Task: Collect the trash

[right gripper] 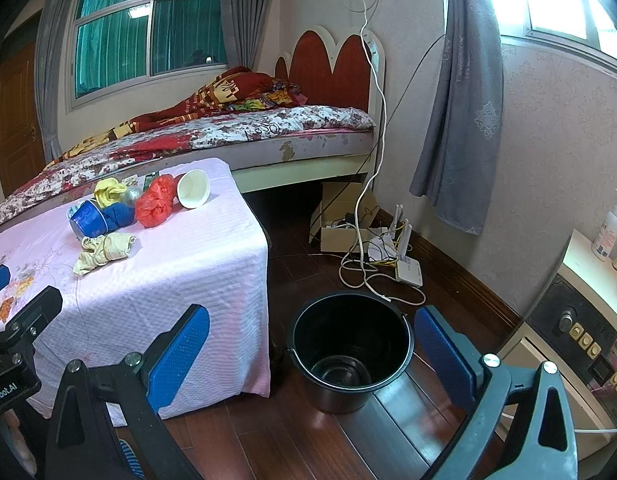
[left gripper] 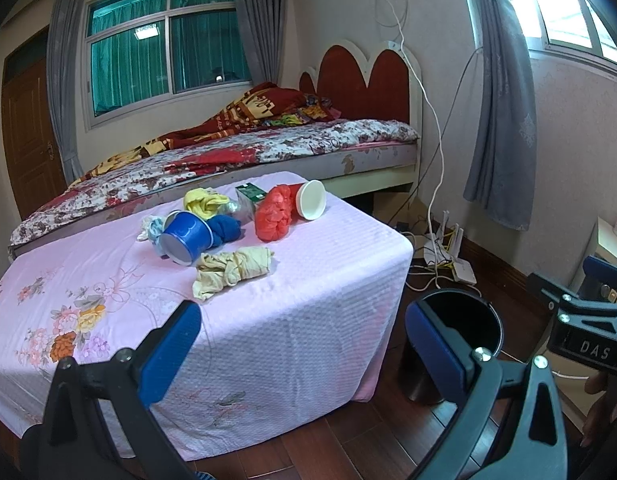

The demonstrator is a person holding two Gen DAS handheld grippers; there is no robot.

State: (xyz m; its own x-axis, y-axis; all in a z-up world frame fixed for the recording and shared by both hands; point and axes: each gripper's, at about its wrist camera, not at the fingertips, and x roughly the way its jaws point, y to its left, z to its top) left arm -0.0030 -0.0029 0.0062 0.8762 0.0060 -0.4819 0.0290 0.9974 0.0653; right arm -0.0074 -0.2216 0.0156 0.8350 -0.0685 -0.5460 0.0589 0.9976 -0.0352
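Left gripper (left gripper: 302, 346) jaws spread wide, holding nothing, hovering over the near edge of the low table draped in pink floral cloth (left gripper: 108, 280). Right gripper (right gripper: 311, 350) also wide and empty, above the black plastic bucket (right gripper: 350, 350) standing on the wood floor right of the table. Trash is clustered at the table's far end: tipped blue paper cup (left gripper: 186, 238), tipped white paper cup (left gripper: 311, 199), red crumpled plastic bag (left gripper: 274, 212), beige crumpled rag (left gripper: 230, 270) (nearest to the grippers), yellow wad (left gripper: 204, 202).

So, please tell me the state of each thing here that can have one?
Black plastic bucket: upright, empty.
White paper cup: on its side.
Blue paper cup: on its side.
Red plastic bag: crumpled.
Left gripper: open.
Right gripper: open.
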